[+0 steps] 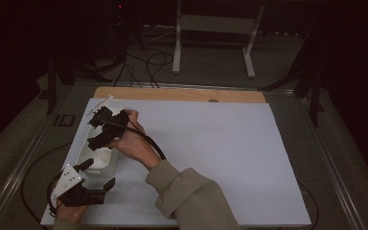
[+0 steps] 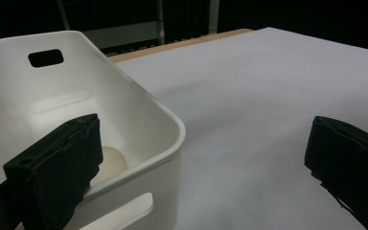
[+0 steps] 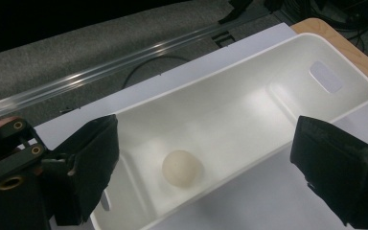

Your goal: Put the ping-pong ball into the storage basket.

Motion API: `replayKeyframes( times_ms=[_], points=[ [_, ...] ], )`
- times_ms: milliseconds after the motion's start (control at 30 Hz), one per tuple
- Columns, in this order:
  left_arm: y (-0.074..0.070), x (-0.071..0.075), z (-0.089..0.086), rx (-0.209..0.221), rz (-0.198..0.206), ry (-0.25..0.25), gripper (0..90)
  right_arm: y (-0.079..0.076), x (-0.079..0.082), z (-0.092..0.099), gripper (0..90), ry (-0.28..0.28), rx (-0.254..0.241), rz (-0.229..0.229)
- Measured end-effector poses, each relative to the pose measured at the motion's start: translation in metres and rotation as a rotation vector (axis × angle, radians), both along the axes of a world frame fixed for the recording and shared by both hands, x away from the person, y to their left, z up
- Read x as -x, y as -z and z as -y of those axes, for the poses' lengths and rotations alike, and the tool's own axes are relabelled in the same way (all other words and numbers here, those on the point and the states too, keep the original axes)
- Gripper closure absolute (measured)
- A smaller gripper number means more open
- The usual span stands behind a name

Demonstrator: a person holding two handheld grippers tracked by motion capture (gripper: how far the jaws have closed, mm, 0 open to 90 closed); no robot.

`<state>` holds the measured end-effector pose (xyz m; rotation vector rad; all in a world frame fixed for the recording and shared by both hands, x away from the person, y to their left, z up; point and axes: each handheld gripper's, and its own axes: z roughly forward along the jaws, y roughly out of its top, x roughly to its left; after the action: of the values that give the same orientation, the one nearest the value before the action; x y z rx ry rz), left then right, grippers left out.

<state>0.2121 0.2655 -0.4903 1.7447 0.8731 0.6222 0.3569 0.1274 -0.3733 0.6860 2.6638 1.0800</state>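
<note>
one ball (image 3: 182, 168) below open right gripper (image 3: 203, 167)

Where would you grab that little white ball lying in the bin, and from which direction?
Probably from straight above, jaws closing across the ball's widest middle. It is round, so any pair of opposite sides serves, but the white bin's tall walls block a sideways approach. It lies apart from the long walls, so the right gripper, open above it, seems to have room either side.
</note>
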Motion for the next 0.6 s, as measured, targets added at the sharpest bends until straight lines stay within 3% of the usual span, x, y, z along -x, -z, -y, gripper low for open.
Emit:
replayKeyframes(
  times_ms=[600],
  points=[
    [0.000,0.000,0.001,-0.007,-0.001,0.000,0.1,-0.006,0.000,0.034,8.7,0.009,-0.019,0.008]
  ],
)
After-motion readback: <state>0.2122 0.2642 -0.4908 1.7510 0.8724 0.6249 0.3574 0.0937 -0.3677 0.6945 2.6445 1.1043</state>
